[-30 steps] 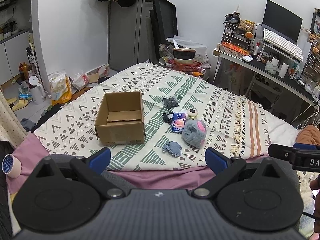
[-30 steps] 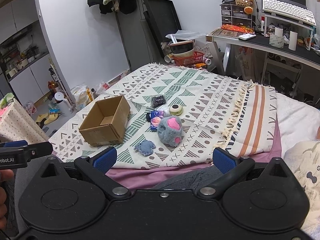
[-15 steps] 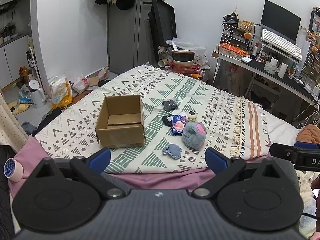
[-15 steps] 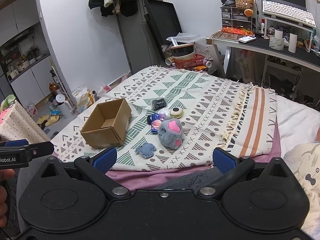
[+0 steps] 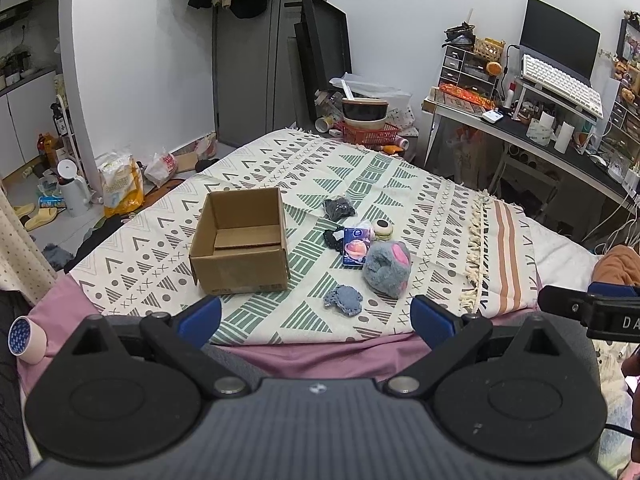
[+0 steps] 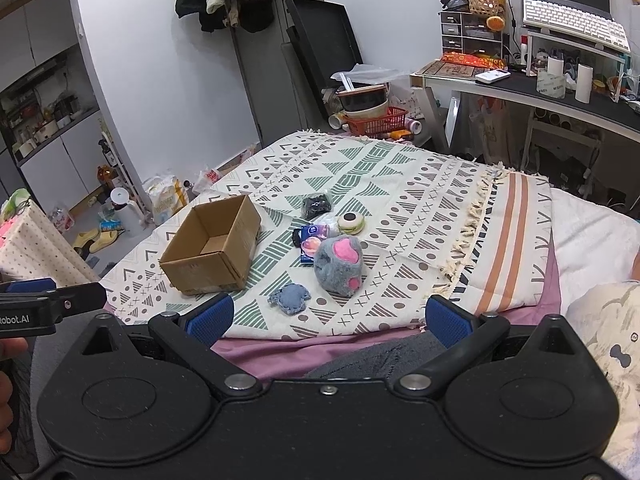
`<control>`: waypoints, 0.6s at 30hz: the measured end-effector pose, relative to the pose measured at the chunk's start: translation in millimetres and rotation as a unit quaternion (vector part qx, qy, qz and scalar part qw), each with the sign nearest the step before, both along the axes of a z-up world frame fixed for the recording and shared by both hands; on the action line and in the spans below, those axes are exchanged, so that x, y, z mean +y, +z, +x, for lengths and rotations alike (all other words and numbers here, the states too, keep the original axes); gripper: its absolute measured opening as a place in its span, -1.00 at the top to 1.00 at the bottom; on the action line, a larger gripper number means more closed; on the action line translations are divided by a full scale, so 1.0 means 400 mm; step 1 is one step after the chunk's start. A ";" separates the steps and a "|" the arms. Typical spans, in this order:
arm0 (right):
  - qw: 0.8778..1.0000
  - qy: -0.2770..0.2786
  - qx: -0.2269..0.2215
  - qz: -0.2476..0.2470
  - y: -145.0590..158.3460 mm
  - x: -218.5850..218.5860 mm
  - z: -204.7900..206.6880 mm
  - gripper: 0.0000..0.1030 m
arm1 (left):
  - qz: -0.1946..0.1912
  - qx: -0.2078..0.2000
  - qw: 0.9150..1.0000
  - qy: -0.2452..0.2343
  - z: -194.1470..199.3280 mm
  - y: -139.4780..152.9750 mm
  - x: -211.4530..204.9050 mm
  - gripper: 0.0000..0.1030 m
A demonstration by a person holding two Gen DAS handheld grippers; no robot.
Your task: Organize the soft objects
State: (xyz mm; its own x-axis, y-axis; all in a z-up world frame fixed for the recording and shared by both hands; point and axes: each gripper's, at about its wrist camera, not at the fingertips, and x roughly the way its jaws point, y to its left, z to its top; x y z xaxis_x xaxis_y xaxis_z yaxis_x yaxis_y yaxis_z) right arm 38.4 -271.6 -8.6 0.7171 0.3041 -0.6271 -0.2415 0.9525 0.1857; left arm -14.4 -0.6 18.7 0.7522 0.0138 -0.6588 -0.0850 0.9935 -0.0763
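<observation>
Nearest the viewer, the left claw point(image 5: 316, 318) and the right claw point(image 6: 327, 319) both hang wide apart, holding nothing, just short of the bed's near edge, where a pink sheet point(image 5: 320, 354) shows below a patterned blanket point(image 5: 400, 184). On the blanket, close to that edge, lies a small blue plush point(image 5: 343, 300). Just beyond it sits a grey paw plush point(image 5: 387, 268), with bare blanket to its right as far as the fringe. Left of both stands an open cardboard box point(image 5: 240, 252). Behind the paw cluster a tissue pack point(image 5: 354, 246), a round cream toy point(image 5: 383, 227) and a dark soft bundle point(image 5: 339, 208). Open blanket runs on to the far edge.
</observation>
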 end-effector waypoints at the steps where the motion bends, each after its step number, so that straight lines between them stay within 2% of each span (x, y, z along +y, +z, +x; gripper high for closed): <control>1: 1.000 -0.001 0.000 0.002 -0.001 -0.001 0.001 -1.00 | -0.001 0.000 1.000 0.000 0.000 -0.001 -0.001 -0.94; 7: 1.000 -0.010 0.001 -0.001 -0.017 0.000 0.015 -1.00 | -0.003 -0.009 1.000 -0.006 0.025 -0.011 -0.025 -0.94; 12: 1.000 -0.010 0.020 -0.002 -0.047 -0.001 0.049 -1.00 | -0.006 0.002 1.000 -0.014 0.069 -0.035 -0.033 -0.94; 18: 0.999 -0.007 0.038 0.021 -0.084 -0.008 0.111 -1.00 | -0.017 0.013 1.000 -0.015 0.137 -0.075 -0.033 -0.94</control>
